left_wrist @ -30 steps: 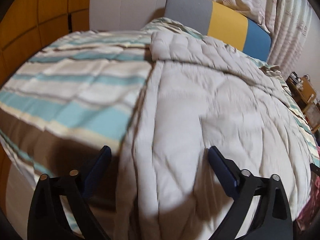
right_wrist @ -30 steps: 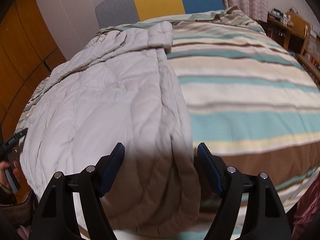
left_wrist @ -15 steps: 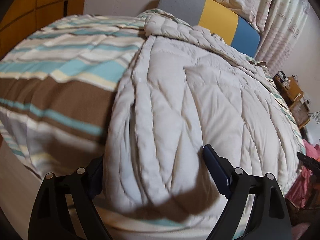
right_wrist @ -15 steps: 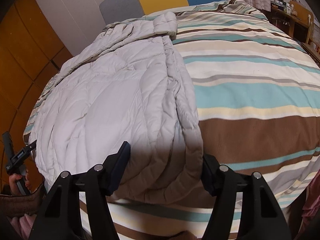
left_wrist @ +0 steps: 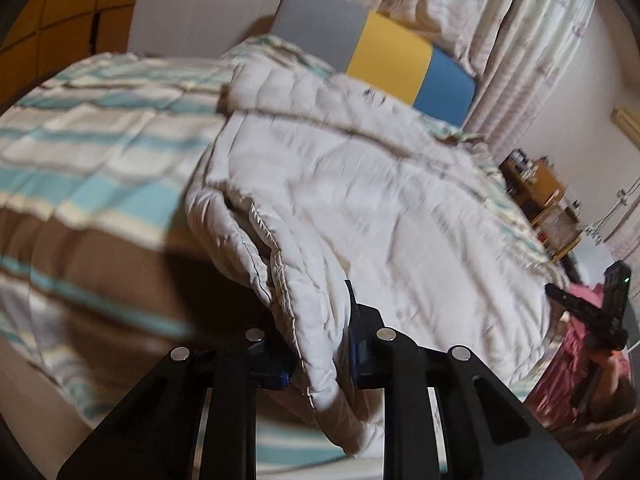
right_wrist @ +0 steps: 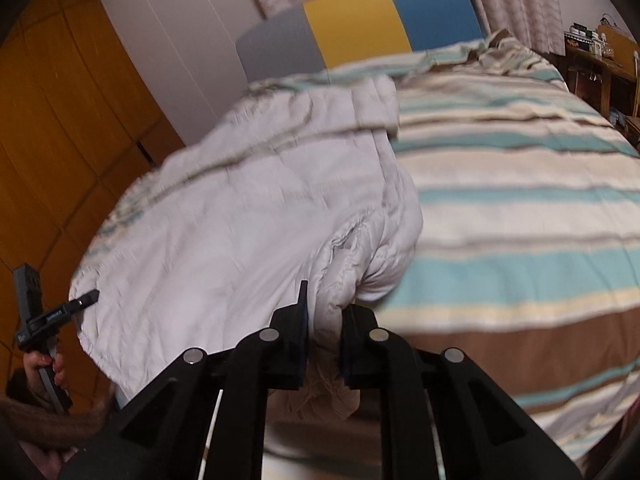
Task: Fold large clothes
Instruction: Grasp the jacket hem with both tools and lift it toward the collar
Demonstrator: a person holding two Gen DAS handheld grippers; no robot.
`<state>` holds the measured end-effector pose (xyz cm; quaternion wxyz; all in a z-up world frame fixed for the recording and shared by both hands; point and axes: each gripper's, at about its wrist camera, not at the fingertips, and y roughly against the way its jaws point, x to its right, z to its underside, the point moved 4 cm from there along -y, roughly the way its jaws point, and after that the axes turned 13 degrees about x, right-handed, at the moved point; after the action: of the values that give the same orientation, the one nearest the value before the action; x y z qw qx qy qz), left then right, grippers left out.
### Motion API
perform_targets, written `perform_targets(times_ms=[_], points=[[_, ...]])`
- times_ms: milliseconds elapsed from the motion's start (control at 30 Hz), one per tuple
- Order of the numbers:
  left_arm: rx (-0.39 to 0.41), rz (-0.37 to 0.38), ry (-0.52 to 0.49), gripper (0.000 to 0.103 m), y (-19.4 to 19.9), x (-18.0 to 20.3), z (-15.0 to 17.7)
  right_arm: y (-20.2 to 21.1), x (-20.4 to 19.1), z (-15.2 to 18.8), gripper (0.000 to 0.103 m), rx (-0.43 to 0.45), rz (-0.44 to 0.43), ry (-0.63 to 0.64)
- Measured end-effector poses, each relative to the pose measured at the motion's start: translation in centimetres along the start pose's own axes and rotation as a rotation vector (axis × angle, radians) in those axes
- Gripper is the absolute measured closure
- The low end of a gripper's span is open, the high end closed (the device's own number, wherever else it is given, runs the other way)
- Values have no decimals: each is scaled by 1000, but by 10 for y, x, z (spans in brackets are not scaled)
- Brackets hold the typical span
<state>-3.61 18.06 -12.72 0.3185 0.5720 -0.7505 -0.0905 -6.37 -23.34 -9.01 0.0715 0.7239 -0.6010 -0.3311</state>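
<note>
A pale quilted padded coat (left_wrist: 380, 200) lies spread on the striped bedspread (left_wrist: 88, 168). In the left wrist view, my left gripper (left_wrist: 316, 332) is closing on the coat's near left corner; the bunched hem is pinched between its pads and lifted off the bed. In the right wrist view, my right gripper (right_wrist: 326, 312) is shut on the coat (right_wrist: 248, 220) at its near right corner, which is also raised. Each view shows the other gripper at its edge: the right gripper (left_wrist: 592, 316) and the left gripper (right_wrist: 44, 316), each in a person's hand.
A grey, yellow and blue headboard (right_wrist: 360, 28) stands at the far end of the bed, with curtains (left_wrist: 500, 32) behind it. A wooden shelf unit (left_wrist: 540, 200) stands to the right of the bed. An orange wooden wardrobe (right_wrist: 60, 140) stands to the left. Striped bedspread (right_wrist: 520, 220) lies bare beside the coat.
Both grippers went from wide open around the coat's near hem to shut on it. Both have risen, lifting the two near corners off the bed.
</note>
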Motion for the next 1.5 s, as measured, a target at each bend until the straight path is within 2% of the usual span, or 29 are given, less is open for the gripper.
perform_targets(times_ms=[267,467,700,933,1000,1033,1067,1133,1167,1200,1233,1267,1300,1333,1367,1500], points=[[90,59,90,83,-16,6,-66,-15,-9,-60,92,115,-71,-109],[123,80,110,83,-44,11,-116,-51,-8,-109,92,158,-90,-152],[84,45,165,83,-117,-14,-166,-119,14,-151,92,164,-61,-229],[21,-13,135,83,-179,-25,-176,-183,32,-160,91,126,-9,-242],[3,-27,142,78,-190,-31,-177,-193,37,-159,86,125,-7,-256],[-2,-26,160,76,-192,-33,-177,-196,39,-159,76,133,-12,-266],[1,-17,179,71,-193,-36,-178,-198,43,-159,60,151,-21,-280],[38,20,228,62,-186,-42,-181,-195,51,-160,45,199,-64,-316],[60,37,248,55,-182,-45,-181,-192,52,-162,36,220,-81,-327],[92,52,265,44,-175,-48,-181,-186,55,-162,33,247,-93,-335],[118,51,268,40,-170,-48,-181,-182,56,-163,27,266,-97,-338],[152,39,263,27,-163,-50,-181,-174,59,-163,21,292,-98,-336],[188,24,255,15,-155,-51,-181,-166,61,-161,17,312,-92,-331],[237,1,237,12,-145,-54,-177,-159,64,-158,14,324,-78,-324],[244,-14,226,10,-142,-55,-174,-154,67,-155,13,321,-59,-319],[127,-100,153,10,-153,-65,-140,-152,80,-126,7,233,-13,-329]])
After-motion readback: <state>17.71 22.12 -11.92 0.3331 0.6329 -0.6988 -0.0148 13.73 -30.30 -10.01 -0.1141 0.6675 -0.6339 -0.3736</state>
